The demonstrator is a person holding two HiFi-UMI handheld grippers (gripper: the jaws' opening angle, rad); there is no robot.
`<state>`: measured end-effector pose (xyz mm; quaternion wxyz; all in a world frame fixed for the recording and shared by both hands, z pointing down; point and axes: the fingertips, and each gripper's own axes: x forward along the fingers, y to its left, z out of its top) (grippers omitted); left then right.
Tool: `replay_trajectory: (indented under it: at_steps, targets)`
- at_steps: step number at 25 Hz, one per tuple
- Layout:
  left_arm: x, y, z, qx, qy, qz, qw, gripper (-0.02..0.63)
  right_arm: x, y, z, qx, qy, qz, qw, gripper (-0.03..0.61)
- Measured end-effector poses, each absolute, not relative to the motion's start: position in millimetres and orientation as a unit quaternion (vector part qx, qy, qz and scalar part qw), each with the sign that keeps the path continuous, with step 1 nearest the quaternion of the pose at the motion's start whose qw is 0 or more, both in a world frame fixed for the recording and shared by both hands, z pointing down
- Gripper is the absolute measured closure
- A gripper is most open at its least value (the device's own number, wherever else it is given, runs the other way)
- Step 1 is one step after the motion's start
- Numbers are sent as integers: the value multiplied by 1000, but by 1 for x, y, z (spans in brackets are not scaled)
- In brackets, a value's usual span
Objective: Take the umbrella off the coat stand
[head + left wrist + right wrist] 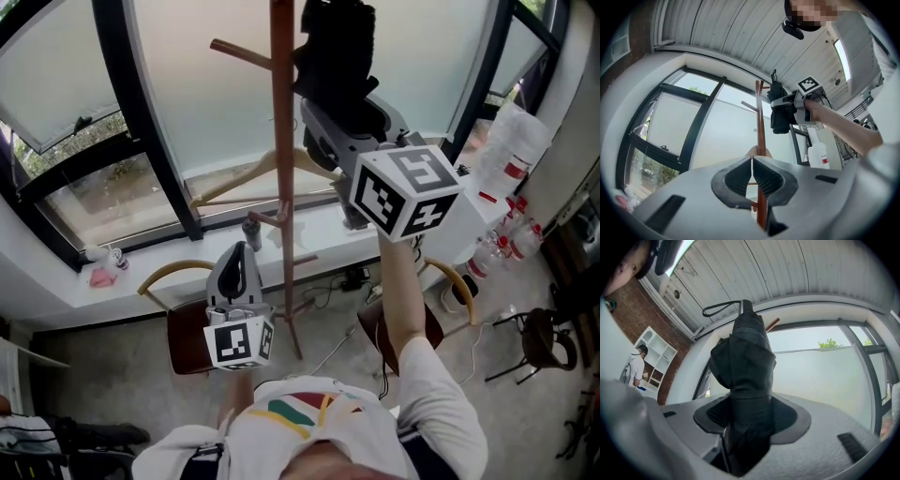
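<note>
while the left hand-held gripper (753, 161) sits pressed together, the right hand-held gripper (750, 416) pinches the umbrella (743, 357).

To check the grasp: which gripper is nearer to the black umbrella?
Right. The right gripper holds the umbrella between its fingers, high beside the coat stand; the left gripper is lower, shut and empty, apart from it.

Your black umbrella (336, 56): folded, strapped shut, upright, wrist loop on top, clamped in right gripper (749, 414), just beside brown wooden coat stand (281, 187) upper pegs.
</note>
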<state>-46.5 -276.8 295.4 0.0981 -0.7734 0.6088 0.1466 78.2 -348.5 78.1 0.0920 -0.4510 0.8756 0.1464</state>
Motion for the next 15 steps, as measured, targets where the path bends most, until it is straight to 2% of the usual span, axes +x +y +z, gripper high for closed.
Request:
replay_trajectory:
  at_steps: [9, 15]
  targets:
    - [-46, -271, 286, -774, 610, 143, 90, 603, 102, -301, 80, -451, 861, 164, 167, 353]
    - [-40, -271, 281, -778, 603, 148, 96, 603, 111, -274, 108, -483, 835, 199, 172, 353]
